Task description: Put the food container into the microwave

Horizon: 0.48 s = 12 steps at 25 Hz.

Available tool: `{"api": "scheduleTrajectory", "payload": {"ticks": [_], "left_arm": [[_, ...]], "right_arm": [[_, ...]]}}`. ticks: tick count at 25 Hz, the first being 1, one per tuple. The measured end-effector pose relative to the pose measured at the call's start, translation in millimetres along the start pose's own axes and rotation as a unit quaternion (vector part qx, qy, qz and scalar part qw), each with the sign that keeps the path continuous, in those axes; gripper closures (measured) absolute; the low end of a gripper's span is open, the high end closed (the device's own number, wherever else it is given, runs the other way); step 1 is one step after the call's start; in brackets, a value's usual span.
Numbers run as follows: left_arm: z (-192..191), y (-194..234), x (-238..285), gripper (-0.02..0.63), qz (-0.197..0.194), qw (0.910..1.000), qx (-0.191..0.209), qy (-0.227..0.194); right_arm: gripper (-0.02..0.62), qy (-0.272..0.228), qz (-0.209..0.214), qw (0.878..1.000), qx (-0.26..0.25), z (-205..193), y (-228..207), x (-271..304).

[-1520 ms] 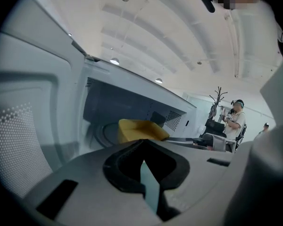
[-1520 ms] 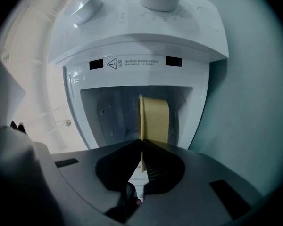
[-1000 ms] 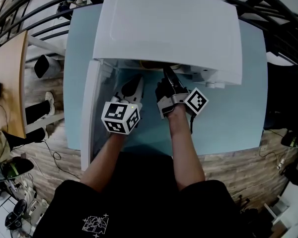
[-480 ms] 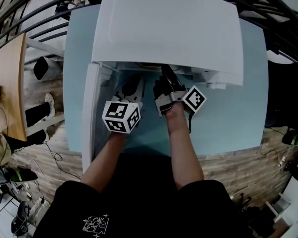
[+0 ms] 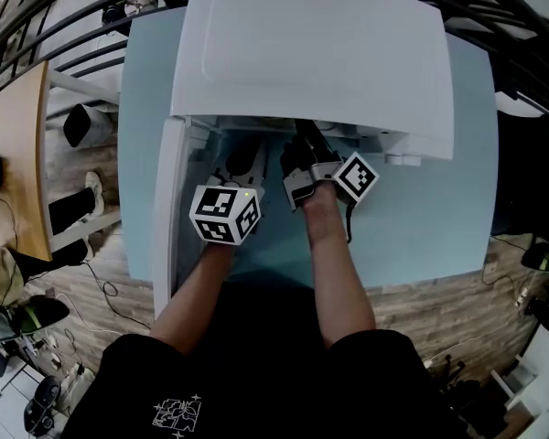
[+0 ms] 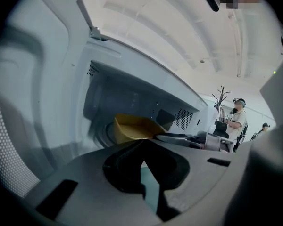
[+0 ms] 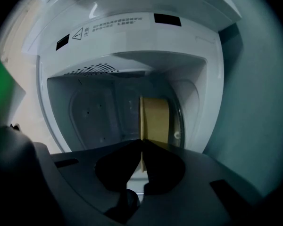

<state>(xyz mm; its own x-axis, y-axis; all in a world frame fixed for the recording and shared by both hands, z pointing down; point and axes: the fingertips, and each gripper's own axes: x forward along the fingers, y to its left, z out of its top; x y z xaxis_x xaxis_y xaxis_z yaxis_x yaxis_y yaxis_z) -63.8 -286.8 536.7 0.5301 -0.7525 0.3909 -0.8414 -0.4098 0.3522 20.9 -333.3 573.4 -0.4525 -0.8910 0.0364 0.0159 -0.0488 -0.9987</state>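
The white microwave [image 5: 311,53] stands on a light blue table [image 5: 421,227] with its door [image 5: 165,208] swung open to the left. A yellow food container [image 7: 155,119] sits inside the cavity on the turntable, also seen in the left gripper view as a yellow bowl-like container [image 6: 132,128]. My right gripper [image 7: 141,141] reaches into the opening and is shut on the container's thin rim. The left gripper [image 6: 144,139] is shut with nothing in it, just outside the opening and left of the right gripper [image 5: 302,143]. From the head view the container is hidden under the microwave's top.
The open door stands close on the left gripper's [image 5: 242,161] left side. Cavity walls surround the container. A wooden floor lies below the table's front edge; a person [image 6: 236,119] stands far off to the right in the room.
The right gripper has edged a little deeper toward the microwave opening. The left gripper has stayed nearly in place.
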Motion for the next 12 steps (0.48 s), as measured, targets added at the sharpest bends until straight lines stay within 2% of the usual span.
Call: {"api": "scheduleTrajectory", "payload": {"ticks": [12], "left_arm": [[3.9, -0.6, 0.6, 0.598, 0.001, 1.0, 0.003, -0.002]], "right_arm": [[0.577, 0.002, -0.009, 1.0, 0.001, -2.2, -5.1, 4.8]]}}
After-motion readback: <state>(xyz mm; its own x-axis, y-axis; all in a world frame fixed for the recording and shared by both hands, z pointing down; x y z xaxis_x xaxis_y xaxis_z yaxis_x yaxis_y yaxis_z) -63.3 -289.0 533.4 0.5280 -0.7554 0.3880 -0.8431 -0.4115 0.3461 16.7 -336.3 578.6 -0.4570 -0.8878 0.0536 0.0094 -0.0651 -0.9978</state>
